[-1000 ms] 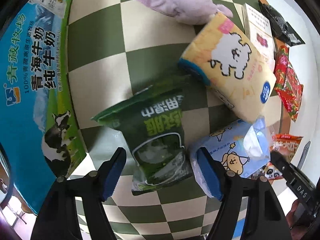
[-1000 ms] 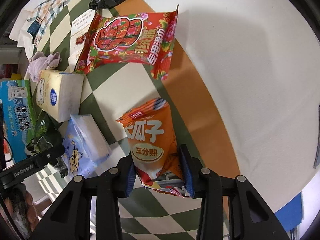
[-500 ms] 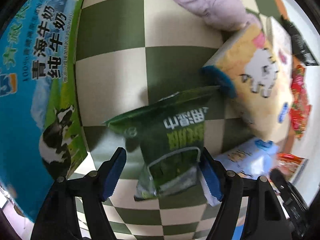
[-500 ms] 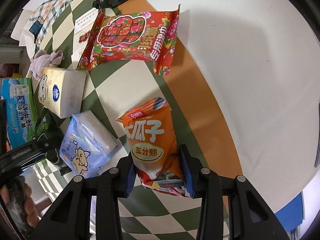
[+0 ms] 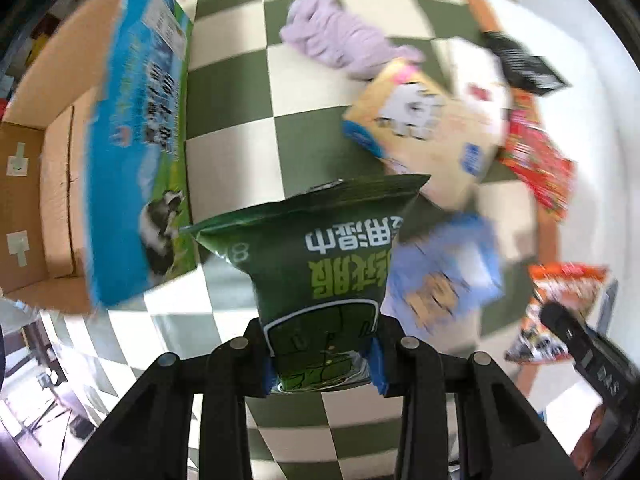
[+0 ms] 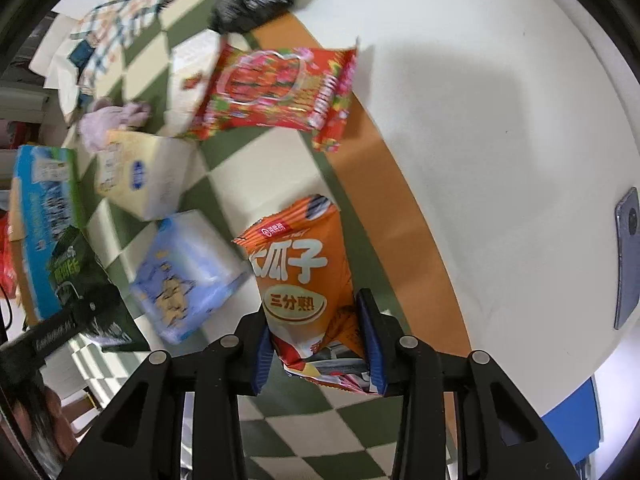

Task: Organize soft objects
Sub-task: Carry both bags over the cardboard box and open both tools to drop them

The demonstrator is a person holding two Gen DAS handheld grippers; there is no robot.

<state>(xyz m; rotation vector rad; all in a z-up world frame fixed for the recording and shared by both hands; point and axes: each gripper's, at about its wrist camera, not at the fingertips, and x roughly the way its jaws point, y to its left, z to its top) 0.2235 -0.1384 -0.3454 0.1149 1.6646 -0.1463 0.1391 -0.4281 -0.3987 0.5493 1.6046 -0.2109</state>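
My left gripper (image 5: 322, 364) is shut on a dark green wet-wipes pack (image 5: 320, 264) and holds it lifted above the checkered cloth, beside the open blue milk carton box (image 5: 132, 152). My right gripper (image 6: 318, 350) is shut on an orange sunflower-seed bag (image 6: 304, 280), raised off the cloth. A blue tissue pack (image 5: 444, 272), a yellow tissue pack (image 5: 424, 128), a lilac cloth (image 5: 340, 44) and a red floral pack (image 6: 276, 92) lie on the cloth. The green pack also shows in the right wrist view (image 6: 76, 276).
The box's open cardboard interior (image 5: 48, 168) is at the left. A black pouch (image 6: 256, 4) and a white booklet (image 6: 192, 76) lie at the far end. A phone (image 6: 626, 256) lies on the white table at the right.
My left gripper closed on the green pack and lifted it up and back, bringing the box's open top into view. My right gripper lifted slightly with the orange bag.
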